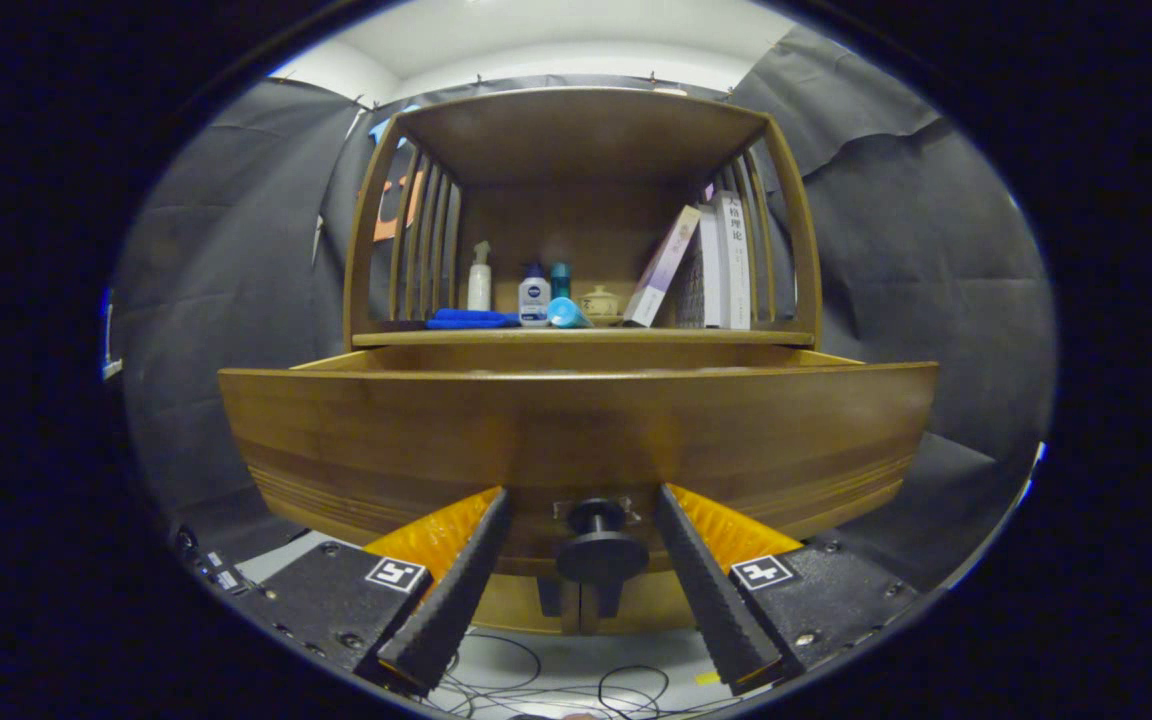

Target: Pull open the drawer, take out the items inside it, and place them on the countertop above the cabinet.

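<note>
Gripper [581, 510] released, fingers wide apart, black knob [600, 545] between them, not touched, wooden drawer [576, 440] pulled out, bottles [534, 297] and books [726, 262] at 12 o'clock on the desk [576, 337]

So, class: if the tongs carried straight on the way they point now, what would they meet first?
Most likely the drawer front. The tongs are open, with the black knob between their fingers, touching neither. Going forward, the fingertips should reach the wooden panel on either side of the knob, though depth is hard to judge.
</note>
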Demonstrator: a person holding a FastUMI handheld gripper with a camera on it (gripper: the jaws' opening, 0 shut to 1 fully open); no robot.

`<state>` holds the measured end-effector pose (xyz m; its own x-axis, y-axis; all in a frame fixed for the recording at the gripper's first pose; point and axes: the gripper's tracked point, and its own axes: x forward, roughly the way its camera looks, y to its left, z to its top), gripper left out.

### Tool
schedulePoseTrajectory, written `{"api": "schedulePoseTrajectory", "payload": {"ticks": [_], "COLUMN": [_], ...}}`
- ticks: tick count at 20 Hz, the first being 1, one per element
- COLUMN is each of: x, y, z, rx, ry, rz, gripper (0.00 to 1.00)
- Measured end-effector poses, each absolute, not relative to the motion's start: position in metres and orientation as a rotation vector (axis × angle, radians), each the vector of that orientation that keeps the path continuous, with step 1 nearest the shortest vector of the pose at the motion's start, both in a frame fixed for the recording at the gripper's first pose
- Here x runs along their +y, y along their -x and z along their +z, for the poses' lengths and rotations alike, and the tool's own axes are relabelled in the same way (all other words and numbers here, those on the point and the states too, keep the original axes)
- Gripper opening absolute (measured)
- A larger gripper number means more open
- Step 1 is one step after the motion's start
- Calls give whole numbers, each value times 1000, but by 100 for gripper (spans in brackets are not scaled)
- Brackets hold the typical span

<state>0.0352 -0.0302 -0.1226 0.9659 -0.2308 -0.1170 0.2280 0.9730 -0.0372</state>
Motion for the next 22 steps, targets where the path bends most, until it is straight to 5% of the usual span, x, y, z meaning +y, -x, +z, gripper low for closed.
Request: {"api": "schedulePoseTrajectory", "payload": {"ticks": [22], "x": [-52], "y": [-154], "z": [-111], "rx": [177], "ry": [52], "rz": [-268], "gripper": [97]}}
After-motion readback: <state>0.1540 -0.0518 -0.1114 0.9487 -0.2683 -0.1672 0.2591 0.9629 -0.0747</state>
